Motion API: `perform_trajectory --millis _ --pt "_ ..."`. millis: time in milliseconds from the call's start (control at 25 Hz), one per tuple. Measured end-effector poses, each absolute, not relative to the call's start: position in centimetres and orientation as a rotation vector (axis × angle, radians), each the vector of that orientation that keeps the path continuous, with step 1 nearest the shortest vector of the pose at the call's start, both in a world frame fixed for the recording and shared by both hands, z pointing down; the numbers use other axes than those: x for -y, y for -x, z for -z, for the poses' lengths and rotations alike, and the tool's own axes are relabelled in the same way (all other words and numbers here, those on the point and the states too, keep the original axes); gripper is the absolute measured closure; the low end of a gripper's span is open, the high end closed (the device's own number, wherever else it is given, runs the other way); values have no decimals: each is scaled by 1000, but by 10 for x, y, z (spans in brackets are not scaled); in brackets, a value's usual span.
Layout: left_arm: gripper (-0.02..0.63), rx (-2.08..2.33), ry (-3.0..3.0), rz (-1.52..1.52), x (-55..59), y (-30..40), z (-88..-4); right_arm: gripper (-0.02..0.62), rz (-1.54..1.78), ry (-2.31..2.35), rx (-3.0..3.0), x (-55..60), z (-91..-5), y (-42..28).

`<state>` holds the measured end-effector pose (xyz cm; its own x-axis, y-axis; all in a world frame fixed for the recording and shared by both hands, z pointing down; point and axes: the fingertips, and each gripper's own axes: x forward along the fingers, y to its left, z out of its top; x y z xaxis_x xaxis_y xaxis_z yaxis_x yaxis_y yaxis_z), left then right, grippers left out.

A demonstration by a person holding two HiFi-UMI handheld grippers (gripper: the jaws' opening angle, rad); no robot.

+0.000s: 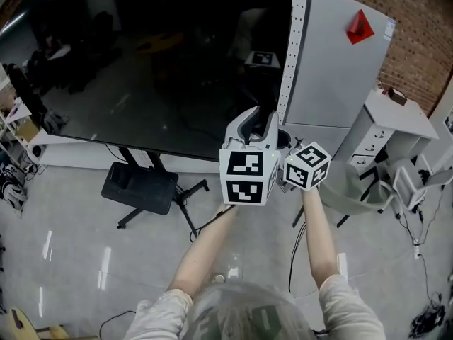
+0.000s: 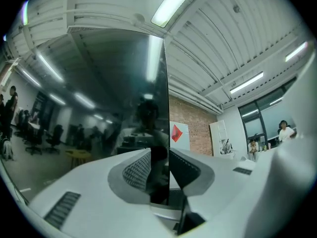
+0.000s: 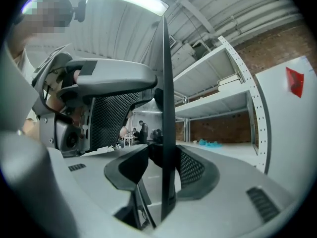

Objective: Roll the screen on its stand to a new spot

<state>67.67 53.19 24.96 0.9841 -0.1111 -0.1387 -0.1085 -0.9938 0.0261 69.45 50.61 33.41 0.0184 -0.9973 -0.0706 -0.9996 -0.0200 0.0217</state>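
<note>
The large black screen (image 1: 156, 62) stands on a dark stand (image 1: 152, 163) and fills the upper left of the head view. Both grippers are at its lower right corner, close together. My left gripper (image 1: 258, 121) has the screen's right edge (image 2: 165, 108) between its jaws, and its pads (image 2: 187, 170) bear on that edge. Just right of it, my right gripper (image 1: 284, 137) is shut on the same thin edge (image 3: 167, 108), which runs up between its pads (image 3: 193, 168). In the right gripper view the left gripper (image 3: 114, 83) shows at the upper left.
A perforated white upright (image 1: 291, 48) and a white panel with a red mark (image 1: 333, 69) stand right behind the screen's edge. A white drawer unit (image 1: 386, 129) and a grey chair (image 1: 361, 183) are to the right. A black seat on a stand (image 1: 139, 188) sits under the screen. Cables (image 1: 417, 239) lie at the right.
</note>
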Motion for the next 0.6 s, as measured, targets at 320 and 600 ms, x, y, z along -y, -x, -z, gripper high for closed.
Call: perform_trajectory --millis 320,600 --pt "480 133 -3126 177 -531 -683 -252 423 -100 2349 -2033 -511 -335 -702" --pt "480 120 -3094 207 -531 -683 -249 425 -122 2307 -1938 -540 -312 -706"
